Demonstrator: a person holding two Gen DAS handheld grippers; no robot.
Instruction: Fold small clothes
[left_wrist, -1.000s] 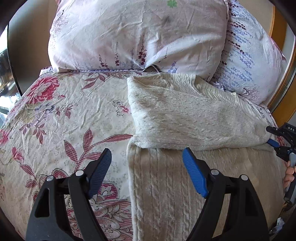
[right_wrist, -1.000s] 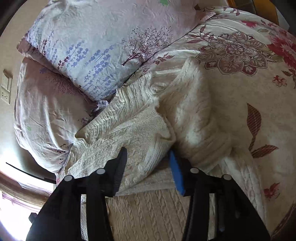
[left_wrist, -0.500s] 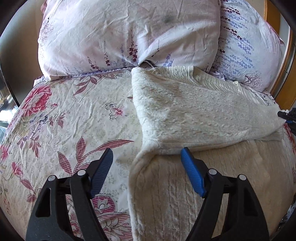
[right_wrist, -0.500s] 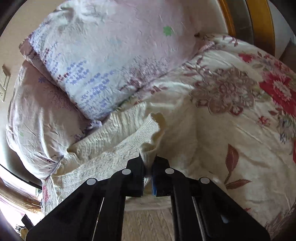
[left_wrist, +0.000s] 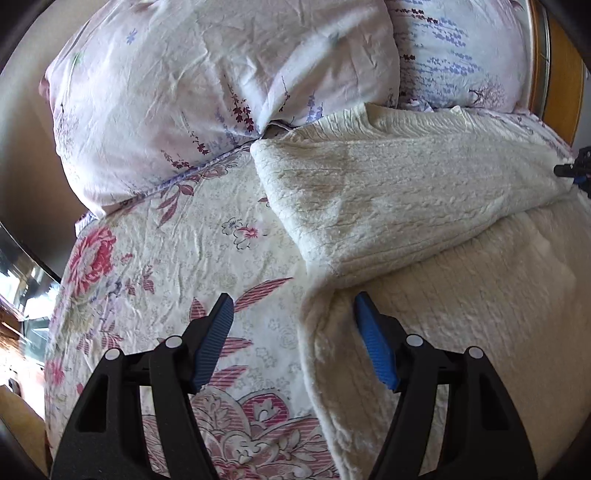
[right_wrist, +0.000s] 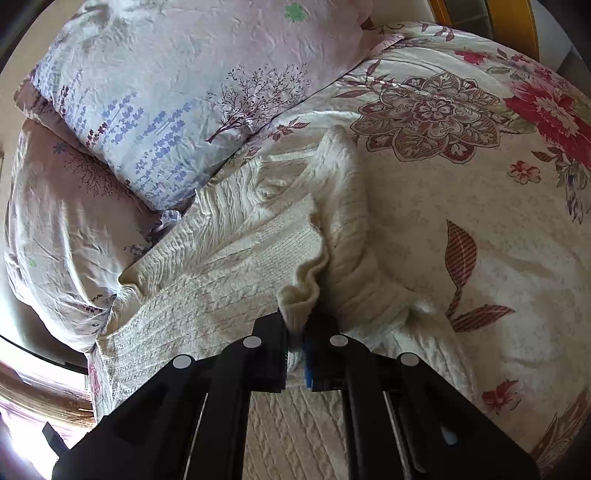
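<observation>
A cream cable-knit sweater (left_wrist: 424, 236) lies on the floral bedspread (left_wrist: 184, 258), its upper part folded across its body. My left gripper (left_wrist: 293, 325) is open and empty, hovering over the sweater's left edge below the fold. My right gripper (right_wrist: 295, 343) is shut on the ribbed cuff of the sweater's sleeve (right_wrist: 299, 295) and holds it above the sweater body (right_wrist: 221, 295). The right gripper also shows at the far right of the left wrist view (left_wrist: 574, 171).
Two floral pillows (left_wrist: 221, 85) (left_wrist: 461, 55) lie at the head of the bed, touching the sweater's far edge. A wooden headboard (left_wrist: 561, 74) stands at the right. Bedspread lies open to the left (left_wrist: 147, 277) and, in the right wrist view, right of the sweater (right_wrist: 498, 240).
My right gripper closed on the sleeve cuff and lifted it. My left gripper stayed open and moved forward along the sweater's left edge toward the fold.
</observation>
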